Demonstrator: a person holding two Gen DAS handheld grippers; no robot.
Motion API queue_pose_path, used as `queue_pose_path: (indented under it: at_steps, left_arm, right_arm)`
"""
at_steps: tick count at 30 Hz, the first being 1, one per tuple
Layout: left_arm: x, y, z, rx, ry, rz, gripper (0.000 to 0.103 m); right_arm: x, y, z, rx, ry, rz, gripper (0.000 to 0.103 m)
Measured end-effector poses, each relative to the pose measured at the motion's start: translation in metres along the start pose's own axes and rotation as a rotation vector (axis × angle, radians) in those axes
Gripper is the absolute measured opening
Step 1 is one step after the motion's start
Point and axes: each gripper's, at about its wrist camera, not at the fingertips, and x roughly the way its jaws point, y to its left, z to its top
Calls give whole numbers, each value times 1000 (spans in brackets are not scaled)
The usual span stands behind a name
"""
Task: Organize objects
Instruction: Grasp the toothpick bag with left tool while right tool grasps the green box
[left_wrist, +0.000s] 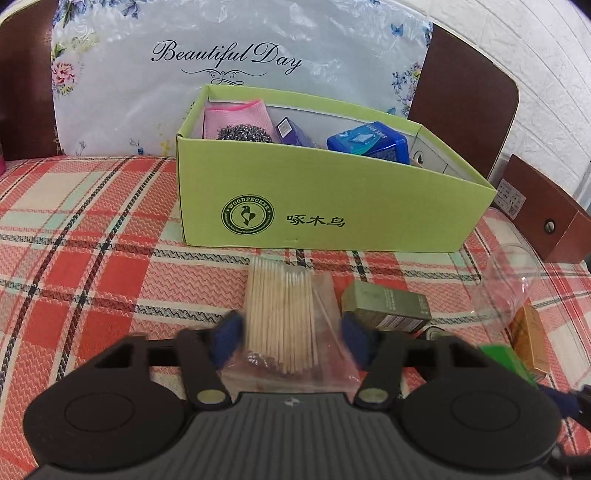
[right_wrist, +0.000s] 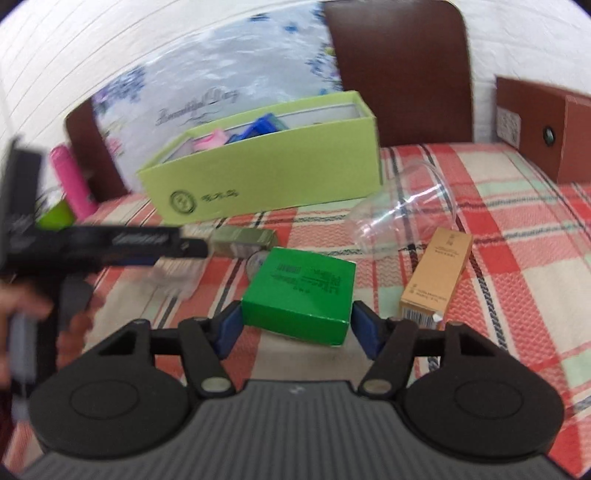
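My left gripper is open, its blue pads on either side of a clear bag of wooden cotton swabs lying on the plaid cloth. My right gripper is open around a green box, pads close to its sides. The lime green shoebox stands behind, holding a pink cloth, a steel scourer and blue packets. It also shows in the right wrist view. The left gripper appears blurred at the left of the right wrist view.
An olive box, a tan box and a clear plastic cup lie on the cloth. A brown wooden box stands at the right. A pink bottle stands at the left. Chair backs are behind.
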Motion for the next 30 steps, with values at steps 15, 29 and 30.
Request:
queue_pose_path:
  at_steps: [15,29,30]
  left_arm:
    - [-75,-2,-56,-12,58,-55,58]
    - [-72,-10,-60,72,73,-40,45]
    - [-71,-10,-60,75,72,-46,38]
  right_arm:
    - [-25,19,-26,-125,61,8,76]
    - [-18,21,-30,-130,79,-36,66]
    - [-16,20,-31,-126,86,-38,61]
